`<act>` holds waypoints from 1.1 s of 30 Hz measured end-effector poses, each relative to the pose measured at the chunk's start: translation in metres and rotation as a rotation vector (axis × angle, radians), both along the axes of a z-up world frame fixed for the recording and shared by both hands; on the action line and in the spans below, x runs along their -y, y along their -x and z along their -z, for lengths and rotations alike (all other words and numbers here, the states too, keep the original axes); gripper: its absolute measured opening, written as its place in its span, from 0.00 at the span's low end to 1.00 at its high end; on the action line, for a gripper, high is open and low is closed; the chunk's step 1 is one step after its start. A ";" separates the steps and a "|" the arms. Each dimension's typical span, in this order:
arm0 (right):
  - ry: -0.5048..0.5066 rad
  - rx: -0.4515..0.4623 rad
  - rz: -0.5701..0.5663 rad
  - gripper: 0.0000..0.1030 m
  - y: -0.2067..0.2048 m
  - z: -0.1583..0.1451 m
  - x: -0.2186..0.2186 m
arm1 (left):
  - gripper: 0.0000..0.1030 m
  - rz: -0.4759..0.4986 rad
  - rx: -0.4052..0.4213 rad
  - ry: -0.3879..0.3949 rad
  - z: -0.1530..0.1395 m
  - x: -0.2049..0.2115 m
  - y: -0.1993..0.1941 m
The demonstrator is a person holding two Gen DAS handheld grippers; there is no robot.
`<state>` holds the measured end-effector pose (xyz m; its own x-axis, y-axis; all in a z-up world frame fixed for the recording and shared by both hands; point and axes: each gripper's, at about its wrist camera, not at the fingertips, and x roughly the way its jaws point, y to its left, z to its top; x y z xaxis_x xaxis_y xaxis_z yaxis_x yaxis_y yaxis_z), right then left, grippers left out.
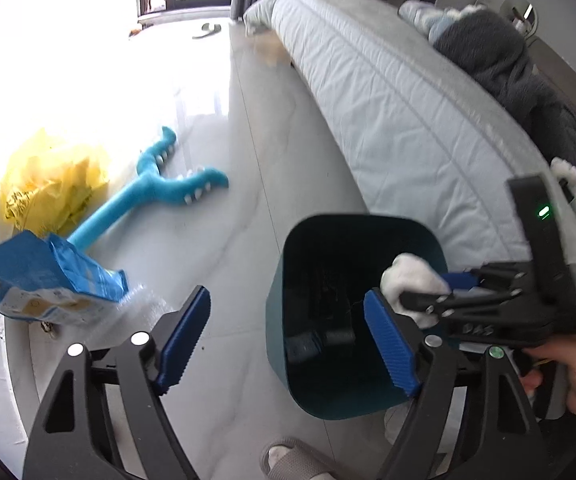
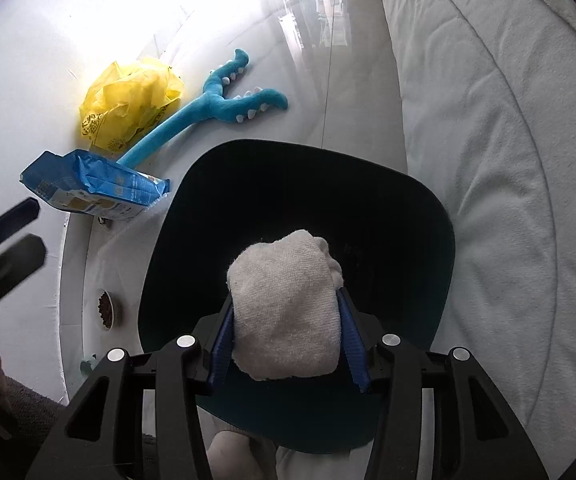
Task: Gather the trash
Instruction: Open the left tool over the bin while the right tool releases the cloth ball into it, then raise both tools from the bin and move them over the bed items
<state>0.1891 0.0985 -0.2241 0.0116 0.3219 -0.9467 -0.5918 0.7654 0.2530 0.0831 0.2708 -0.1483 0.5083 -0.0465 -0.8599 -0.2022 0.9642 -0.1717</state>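
Nearby, right tongs [image 2: 286, 326] pinching white cloth [image 2: 284, 300] over bin [image 2: 428, 216]; left tongs [image 1: 288, 340] spread, empty.

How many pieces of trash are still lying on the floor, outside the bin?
2: a yellow plastic bag beside the blue plush toy, and a blue packet nearer the bin. More may be hidden outside these views.
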 end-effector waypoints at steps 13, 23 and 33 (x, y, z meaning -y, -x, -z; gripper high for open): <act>0.056 -0.009 -0.015 0.65 0.009 0.019 -0.009 | 0.66 -0.076 0.223 -0.047 -0.072 -0.012 0.020; -0.020 0.040 -0.037 0.73 0.010 -0.004 -0.009 | 0.66 -0.066 0.355 -0.048 -0.119 0.004 0.028; -0.213 0.171 -0.026 0.77 0.006 -0.074 0.013 | 0.66 -0.030 0.442 -0.049 -0.155 0.028 0.032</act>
<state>0.1826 0.0852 -0.1504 0.1552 0.5161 -0.8424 -0.6584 0.6897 0.3013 0.0512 0.2425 0.0062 0.8283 0.0092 -0.5602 -0.1474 0.9682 -0.2021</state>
